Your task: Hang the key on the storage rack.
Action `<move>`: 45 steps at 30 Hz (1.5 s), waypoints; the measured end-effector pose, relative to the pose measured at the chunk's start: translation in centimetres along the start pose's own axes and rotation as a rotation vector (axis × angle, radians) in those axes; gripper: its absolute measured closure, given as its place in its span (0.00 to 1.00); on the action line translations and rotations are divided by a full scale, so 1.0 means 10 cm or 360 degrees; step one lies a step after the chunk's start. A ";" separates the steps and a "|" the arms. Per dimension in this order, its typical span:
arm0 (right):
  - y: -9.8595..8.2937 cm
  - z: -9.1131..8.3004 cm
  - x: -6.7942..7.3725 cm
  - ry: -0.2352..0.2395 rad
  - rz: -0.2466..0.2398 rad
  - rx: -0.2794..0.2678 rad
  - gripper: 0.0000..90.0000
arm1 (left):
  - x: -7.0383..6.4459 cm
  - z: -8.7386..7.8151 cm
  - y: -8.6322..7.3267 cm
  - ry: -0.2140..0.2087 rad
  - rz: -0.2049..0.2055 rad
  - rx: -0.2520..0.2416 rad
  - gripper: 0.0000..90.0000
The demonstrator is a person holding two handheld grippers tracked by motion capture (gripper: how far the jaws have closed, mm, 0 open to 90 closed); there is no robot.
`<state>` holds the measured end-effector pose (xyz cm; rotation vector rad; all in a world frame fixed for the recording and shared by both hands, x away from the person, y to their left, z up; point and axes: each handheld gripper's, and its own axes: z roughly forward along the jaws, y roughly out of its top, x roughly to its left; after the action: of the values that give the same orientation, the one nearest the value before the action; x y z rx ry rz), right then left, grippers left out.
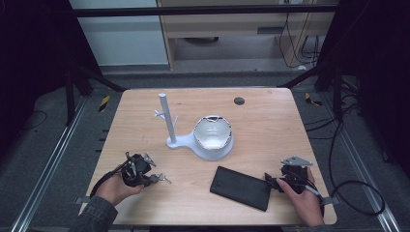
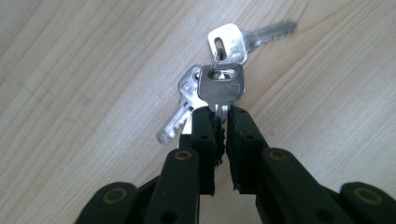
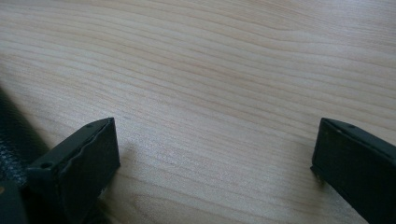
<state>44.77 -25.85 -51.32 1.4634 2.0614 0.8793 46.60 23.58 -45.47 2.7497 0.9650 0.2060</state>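
Three shiny metal keys (image 2: 219, 81) pinched in left gripper (image 2: 221, 128) jaws; right gripper (image 3: 215, 149) jaws spread over woodgrain table (image 3: 210, 70).

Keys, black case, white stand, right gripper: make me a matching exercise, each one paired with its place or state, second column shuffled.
1. keys
2. black case
3. white stand
4. right gripper

a. jaws wide apart over bare wood
b. upright beside a bowl, mid-table
c. clamped between the left gripper's jaws
d. flat on the table near the right hand

Pairs: 1-c, 2-d, 3-b, 4-a
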 end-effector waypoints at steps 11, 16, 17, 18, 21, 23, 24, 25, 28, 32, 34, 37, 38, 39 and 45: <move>0.00 0.00 0.00 -0.0001 0.0001 0.0000 0.01 | 0.05 -0.09 -0.04 -0.0018 -0.0004 -0.0025 0.99; 0.00 0.00 0.00 -0.0001 0.0001 0.0000 0.01 | 0.09 -0.25 -0.03 -0.0062 -0.0045 -0.0131 1.00; 0.00 0.00 0.00 -0.0001 0.0000 0.0000 0.01 | 0.09 -0.31 -0.02 -0.0059 -0.0046 -0.0147 1.00; 0.00 0.00 0.00 -0.0001 0.0001 -0.0001 0.01 | 0.10 -0.36 -0.01 -0.0037 -0.0046 -0.0158 1.00; 0.00 0.00 0.00 -0.0003 0.0000 -0.0001 0.01 | 0.12 -0.56 0.03 -0.0017 -0.0036 -0.0191 1.00; 0.00 0.00 0.00 -0.0003 0.0000 -0.0001 0.01 | 0.13 -0.67 0.07 0.0007 -0.0025 -0.0203 1.00; 0.00 0.00 0.00 -0.0002 0.0000 -0.0001 0.01 | 0.13 -0.73 0.10 0.0021 -0.0024 -0.0213 1.00; 0.00 0.00 0.00 -0.0002 0.0000 -0.0001 0.01 | 0.14 -0.85 0.15 0.0049 -0.0007 -0.0221 1.00; 0.00 0.00 0.00 -0.0002 -0.0001 -0.0001 0.01 | 0.15 -0.98 0.22 0.0062 0.0004 -0.0236 1.00; 0.00 0.00 0.00 -0.0003 0.0004 0.0002 0.01 | 0.17 -1.22 0.35 0.0105 0.0012 -0.0260 1.00; 0.00 0.00 0.00 -0.0003 0.0003 0.0002 0.01 | 0.18 -1.32 0.41 0.0134 0.0012 -0.0276 1.00; 0.00 0.00 0.00 -0.0002 0.0000 0.0001 0.01 | 0.21 -1.55 0.57 0.0189 0.0008 -0.0302 1.00; 0.00 0.00 0.00 -0.0002 0.0000 0.0001 0.01 | 0.21 -1.55 0.57 0.0189 0.0008 -0.0302 1.00; 0.00 0.00 0.00 -0.0002 0.0002 0.0003 0.01 | 0.23 -1.63 0.65 0.0218 0.0007 -0.0299 1.00; 0.00 0.00 0.00 -0.0003 0.0001 0.0003 0.01 | 0.31 -1.72 0.90 0.0279 0.0020 -0.0239 1.00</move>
<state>44.77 -25.84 -51.32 1.4653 2.0612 0.8761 50.91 21.40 -26.43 2.6348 0.9322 0.5072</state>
